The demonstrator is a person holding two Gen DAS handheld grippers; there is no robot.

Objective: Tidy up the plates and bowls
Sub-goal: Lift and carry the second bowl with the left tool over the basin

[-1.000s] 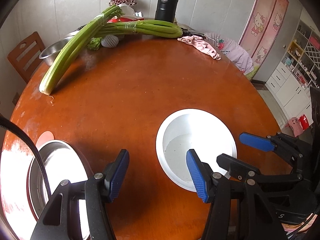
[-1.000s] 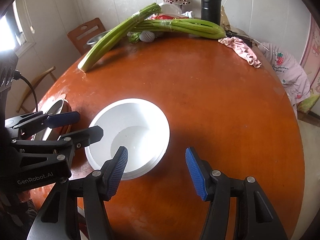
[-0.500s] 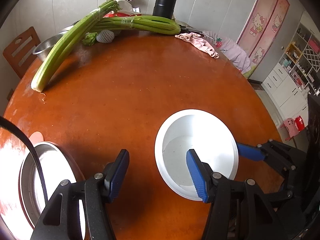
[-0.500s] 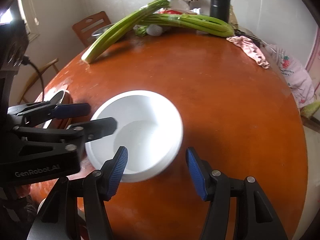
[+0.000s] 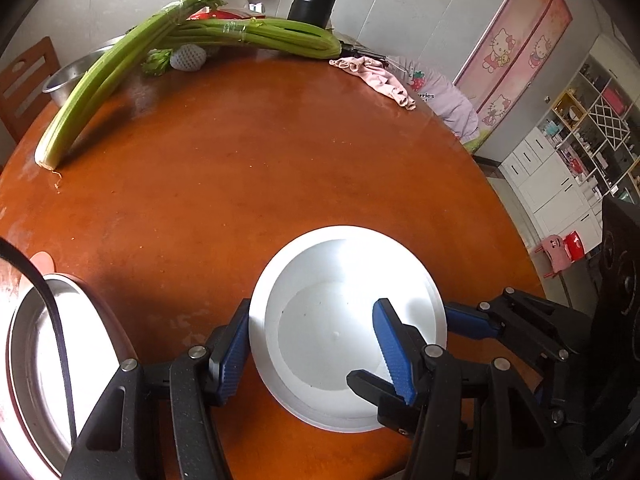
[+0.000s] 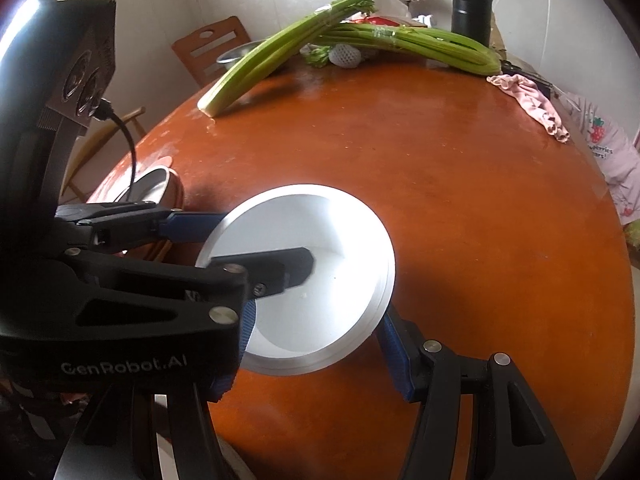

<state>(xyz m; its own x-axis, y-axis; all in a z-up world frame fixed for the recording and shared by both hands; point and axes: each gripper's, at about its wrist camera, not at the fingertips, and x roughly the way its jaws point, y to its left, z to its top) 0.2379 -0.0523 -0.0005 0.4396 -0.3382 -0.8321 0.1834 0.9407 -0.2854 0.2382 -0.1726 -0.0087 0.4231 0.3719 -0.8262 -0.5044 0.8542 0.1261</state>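
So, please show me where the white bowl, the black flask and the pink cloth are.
white bowl [image 5: 316, 344]: left wrist view, on its flat inner bottom.
black flask [image 6: 471, 8]: right wrist view, on the middle of its body.
pink cloth [image 5: 376, 78]: left wrist view, on its crumpled middle.

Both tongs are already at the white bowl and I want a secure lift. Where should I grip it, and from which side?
Probably grip the white bowl by its rim wall, one pad inside and one outside. It sits upright with a thin, near-vertical wall. The left tongs already straddle the near-left rim, the right tongs the near-right rim, so come from above on opposite sides.
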